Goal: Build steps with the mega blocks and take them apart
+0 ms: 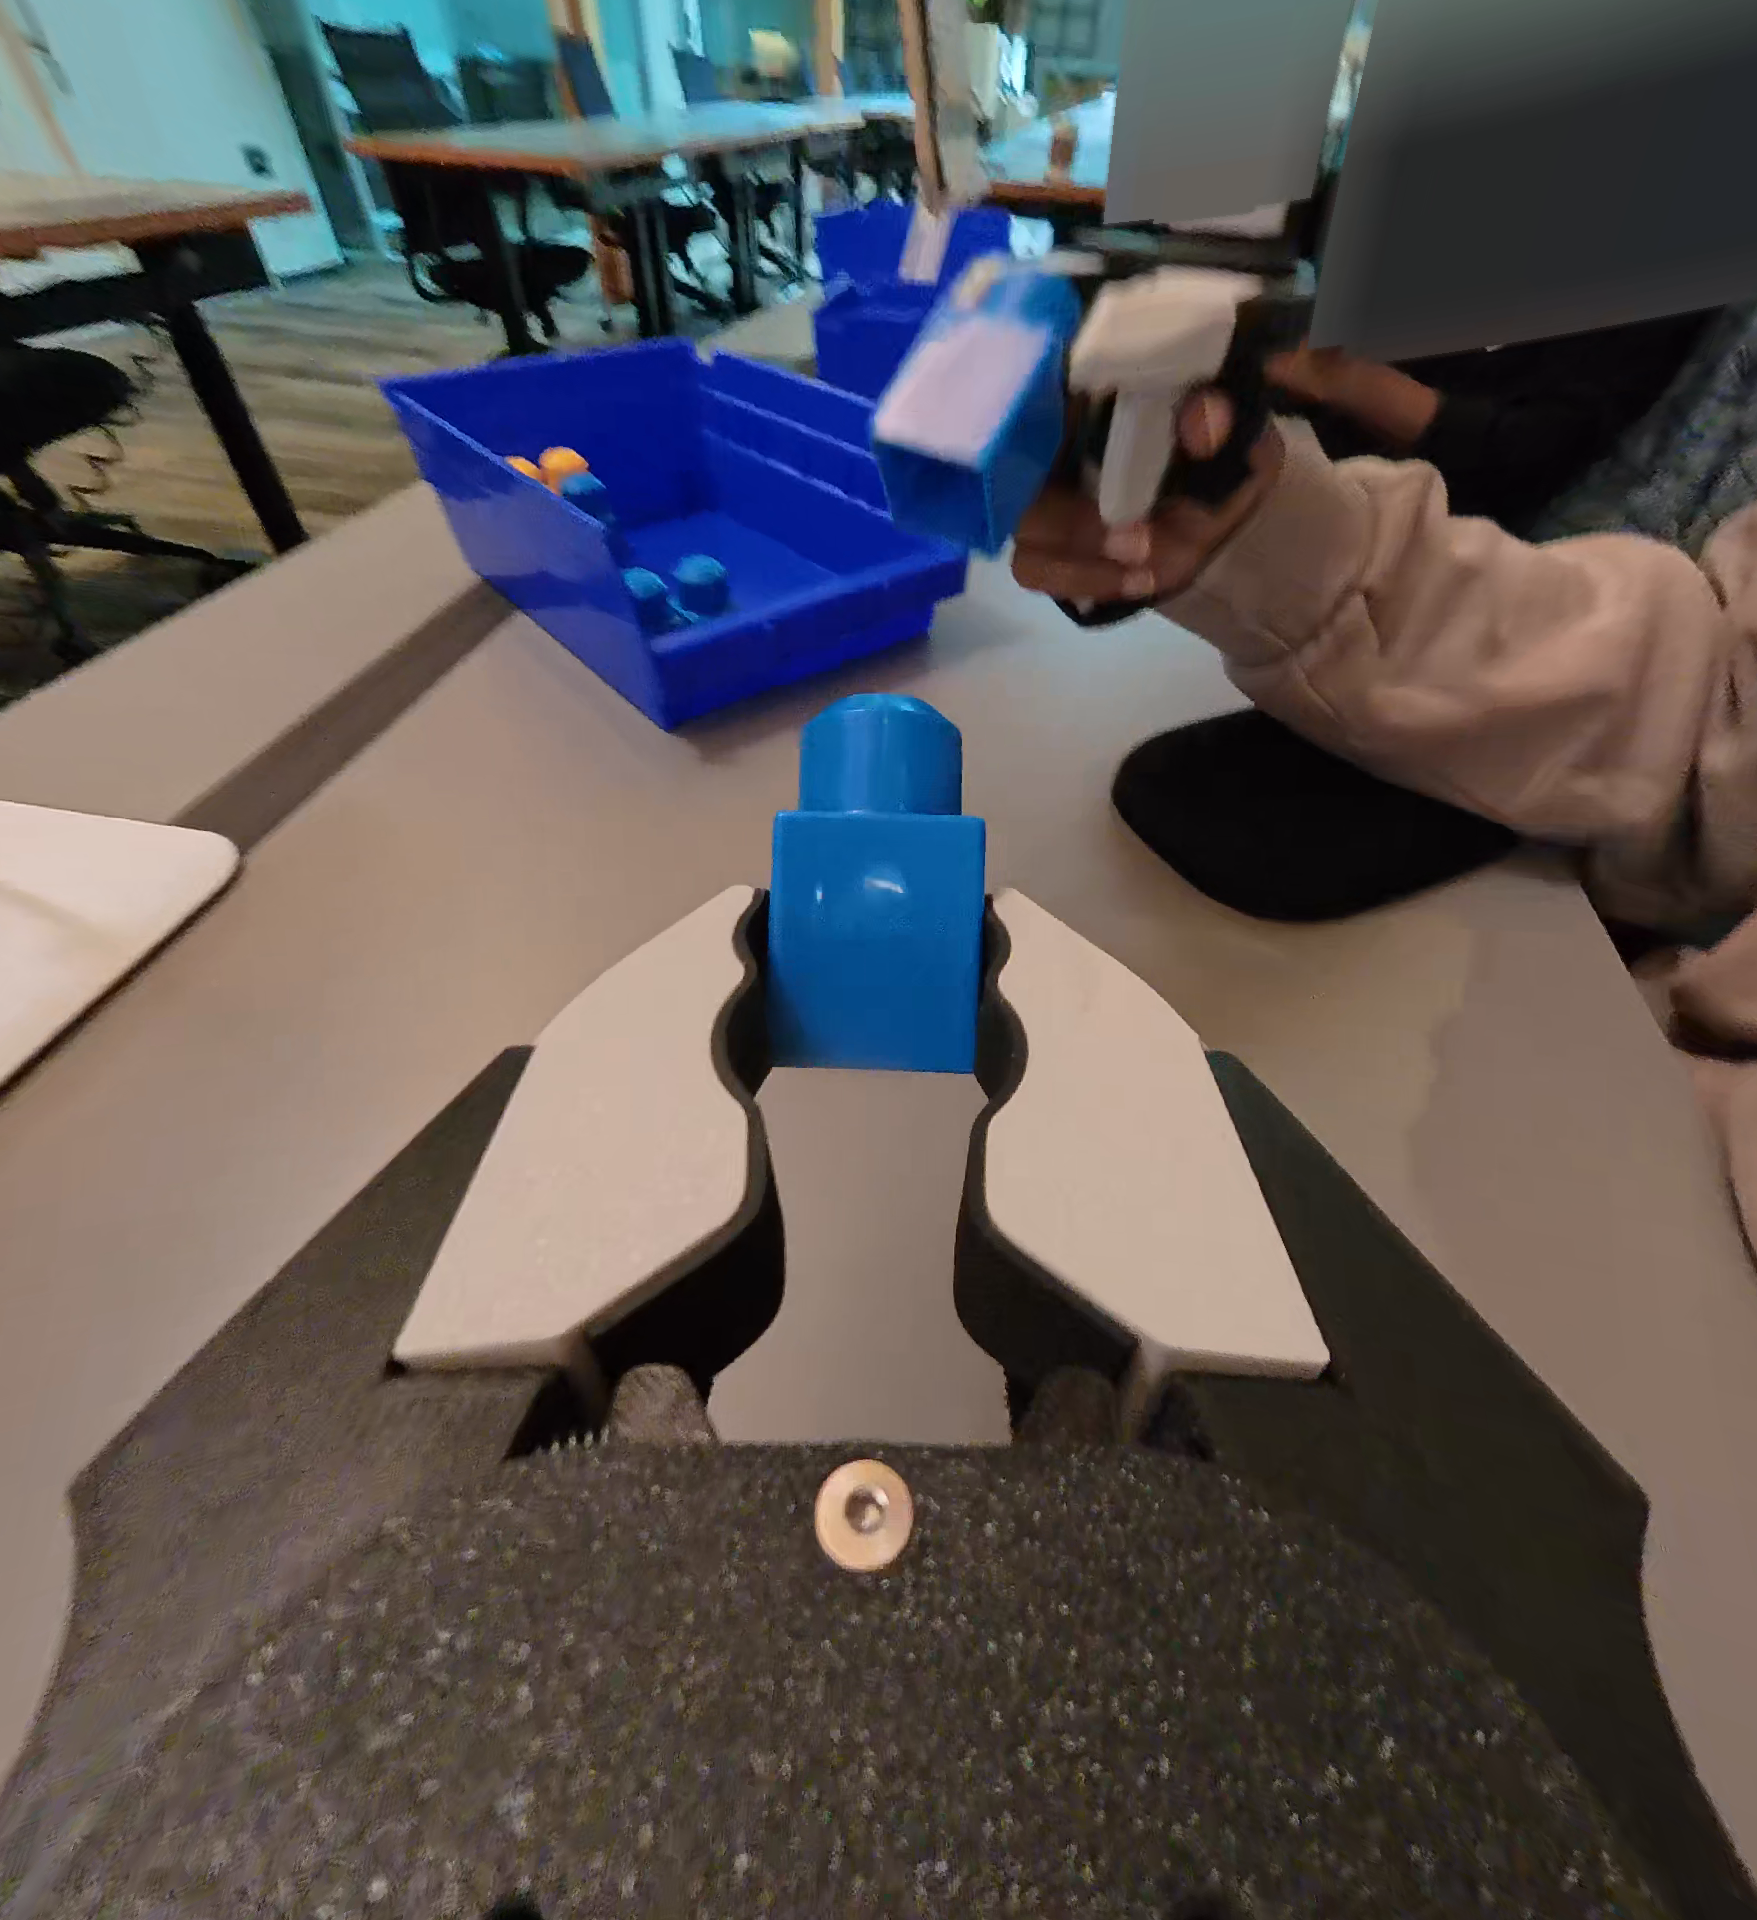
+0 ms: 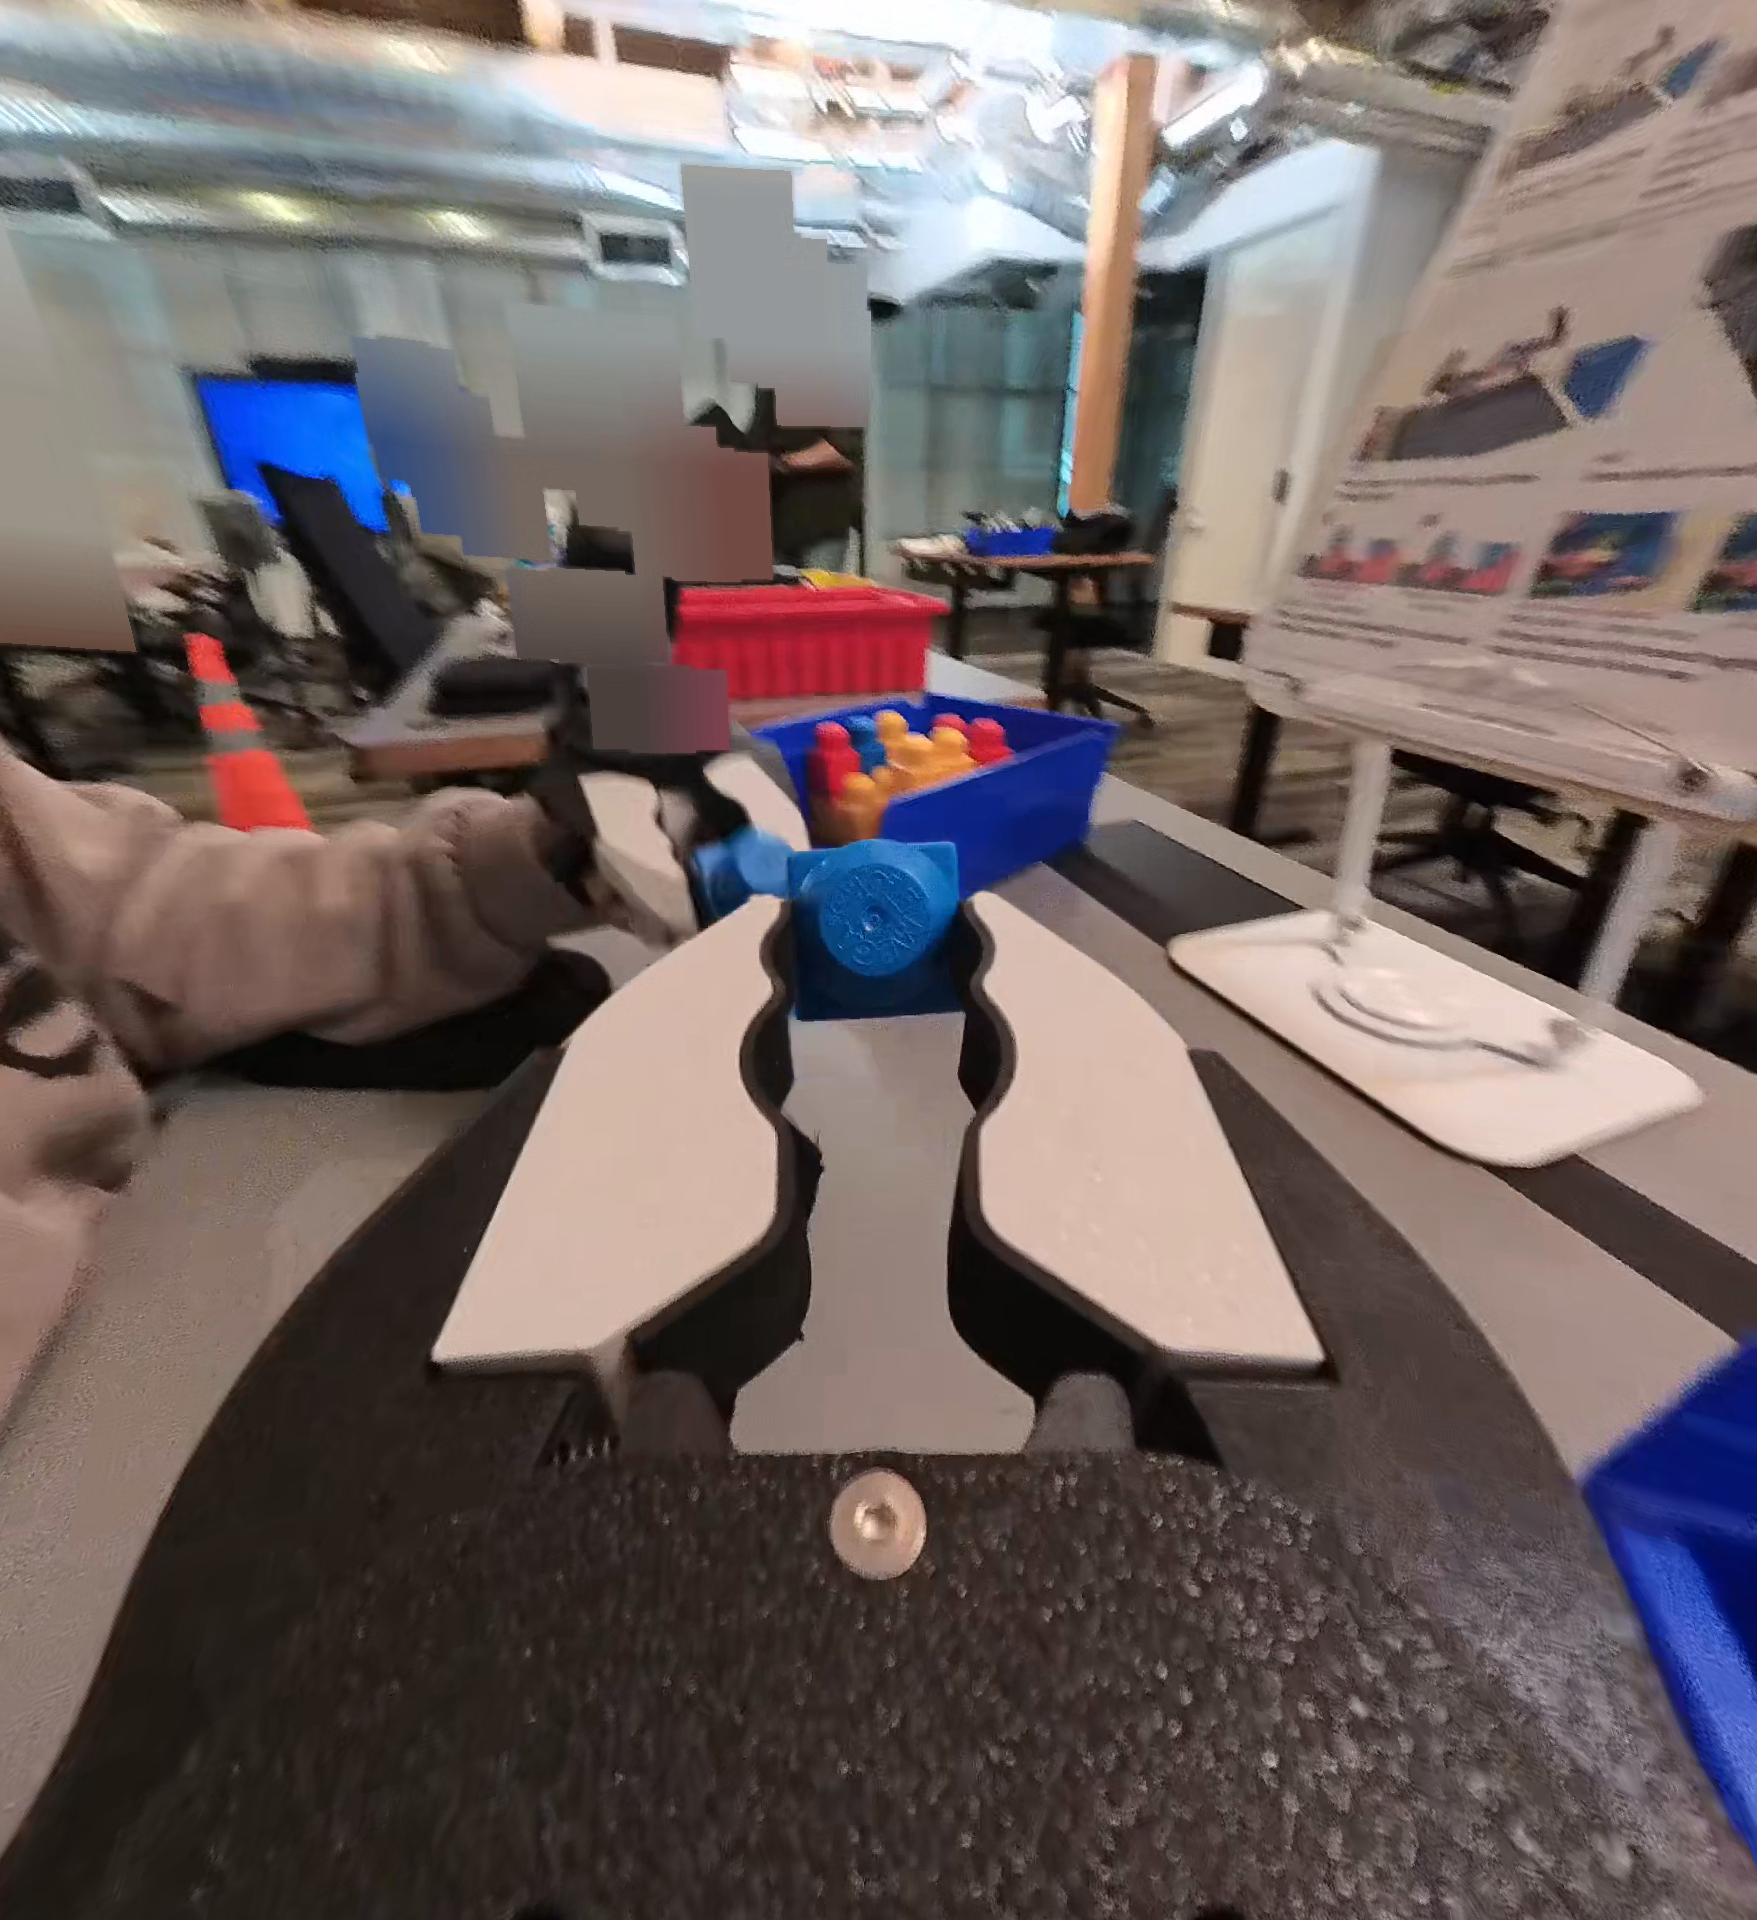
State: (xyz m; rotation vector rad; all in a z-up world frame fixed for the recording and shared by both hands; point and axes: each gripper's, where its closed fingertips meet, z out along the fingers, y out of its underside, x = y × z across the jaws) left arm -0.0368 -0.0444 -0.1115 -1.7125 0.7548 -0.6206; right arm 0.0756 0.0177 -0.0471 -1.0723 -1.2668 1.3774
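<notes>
— Between the tips of our left gripper (image 1: 876, 935), in the left wrist view, what did we have?

— We had a blue block (image 1: 874, 914) pinched there, its single stud pointing away from us, held above the grey table (image 1: 438, 935). Beyond it we saw a blue bin (image 1: 687, 530) on the table with a few blue and orange blocks (image 1: 583, 488) inside. To the upper right, our right gripper (image 1: 967, 416) was clamped on a second blue block (image 1: 999, 436), hollow underside turned toward us, clear of the table; the picture was blurred there. A white base plate (image 1: 53, 925) lay at the left edge.

— And from the right wrist view?

— Our right gripper (image 2: 874, 935) squeezed that second blue block (image 2: 874, 930) by its sides, stud facing the camera. Just behind it to the left we saw the left gripper (image 2: 708, 862) closed on the other blue block (image 2: 734, 873); we could not tell whether the two blocks touched. Farther back stood another blue bin (image 2: 1009, 800) filled with red, orange and blue blocks (image 2: 895, 758), and a white stand base (image 2: 1425, 1039) sat on the table at the right.
</notes>
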